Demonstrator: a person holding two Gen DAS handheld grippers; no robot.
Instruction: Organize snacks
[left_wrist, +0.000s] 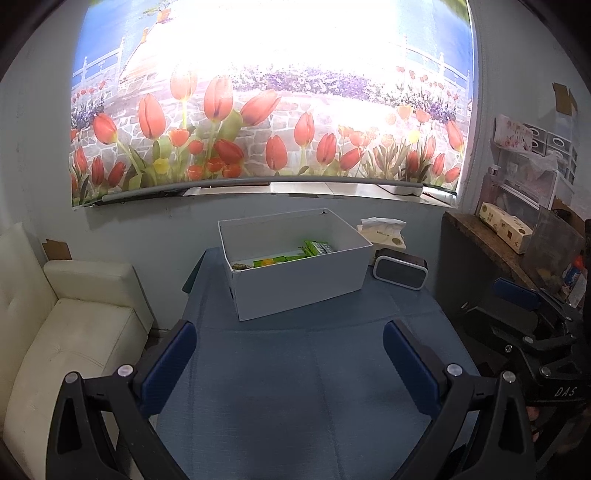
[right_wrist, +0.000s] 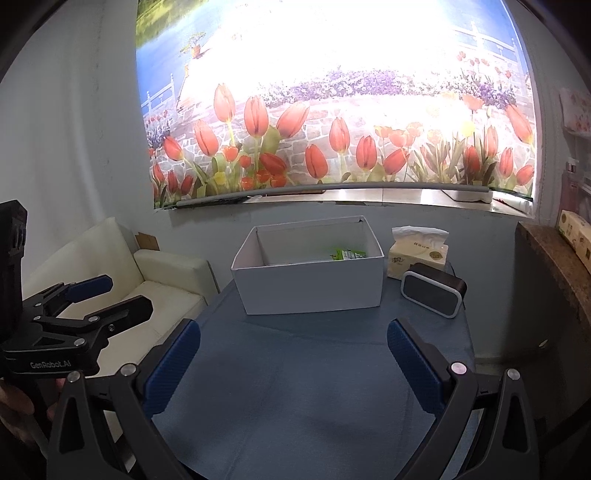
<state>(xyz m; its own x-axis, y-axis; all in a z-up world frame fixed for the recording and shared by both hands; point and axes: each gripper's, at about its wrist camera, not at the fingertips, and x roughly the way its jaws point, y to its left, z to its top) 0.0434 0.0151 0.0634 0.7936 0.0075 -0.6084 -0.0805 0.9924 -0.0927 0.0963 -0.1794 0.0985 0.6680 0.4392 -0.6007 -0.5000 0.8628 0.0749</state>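
Observation:
A white open box (left_wrist: 295, 284) stands at the far side of the blue-covered table (left_wrist: 295, 387). Green snack packets (left_wrist: 314, 248) lie inside it, along with a yellow-green packet (left_wrist: 266, 262). The box (right_wrist: 310, 291) and a green packet (right_wrist: 349, 254) also show in the right wrist view. My left gripper (left_wrist: 290, 365) is open and empty, above the table short of the box. My right gripper (right_wrist: 293, 365) is open and empty, also short of the box. The left gripper (right_wrist: 107, 299) shows at the left of the right wrist view; the right gripper (left_wrist: 524, 306) shows at the right of the left wrist view.
A tissue pack (right_wrist: 417, 258) and a small dark speaker (right_wrist: 432, 293) sit right of the box. A white sofa (left_wrist: 55, 332) stands left of the table. A brown counter (left_wrist: 491, 240) with boxes stands at the right. A tulip blind (left_wrist: 258, 129) hangs behind.

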